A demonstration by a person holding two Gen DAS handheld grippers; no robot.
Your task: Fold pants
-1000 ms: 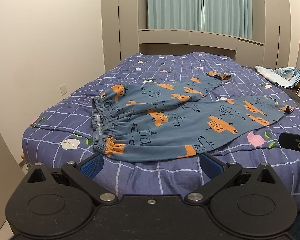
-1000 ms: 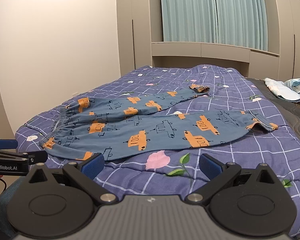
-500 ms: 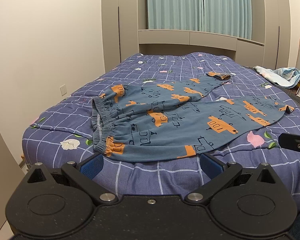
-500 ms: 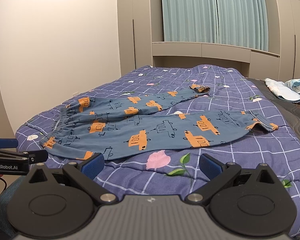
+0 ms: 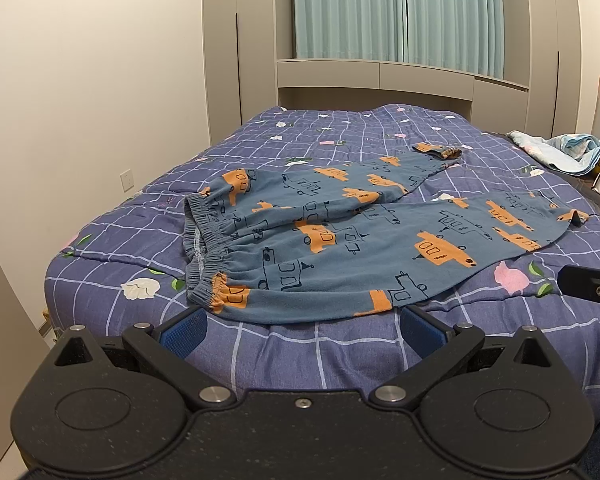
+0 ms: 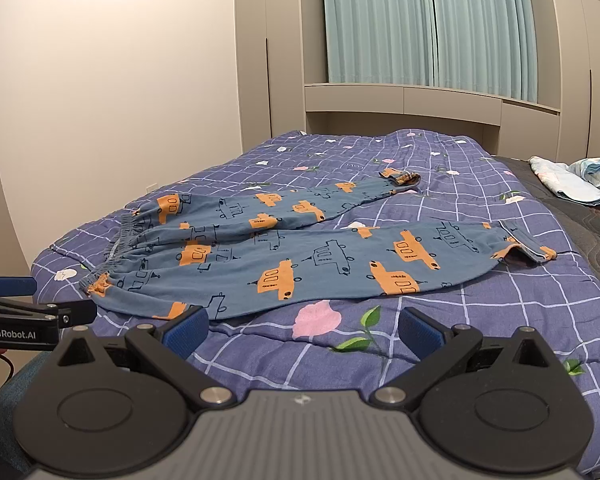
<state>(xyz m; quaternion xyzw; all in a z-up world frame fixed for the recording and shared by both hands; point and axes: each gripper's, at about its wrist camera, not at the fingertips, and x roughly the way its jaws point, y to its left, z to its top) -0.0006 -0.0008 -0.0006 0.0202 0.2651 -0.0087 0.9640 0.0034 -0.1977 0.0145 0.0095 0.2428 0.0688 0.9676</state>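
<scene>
Blue pants with orange car prints lie spread flat on the bed, waistband to the left, both legs stretching right and apart. They also show in the right wrist view. My left gripper is open and empty, just short of the pants' near edge by the waistband. My right gripper is open and empty, in front of the near leg. The left gripper's tip shows at the left edge of the right wrist view.
The bed has a purple checked quilt with flower prints. A crumpled light blue cloth lies at the far right. A white wall stands to the left, wardrobes and teal curtains behind the bed.
</scene>
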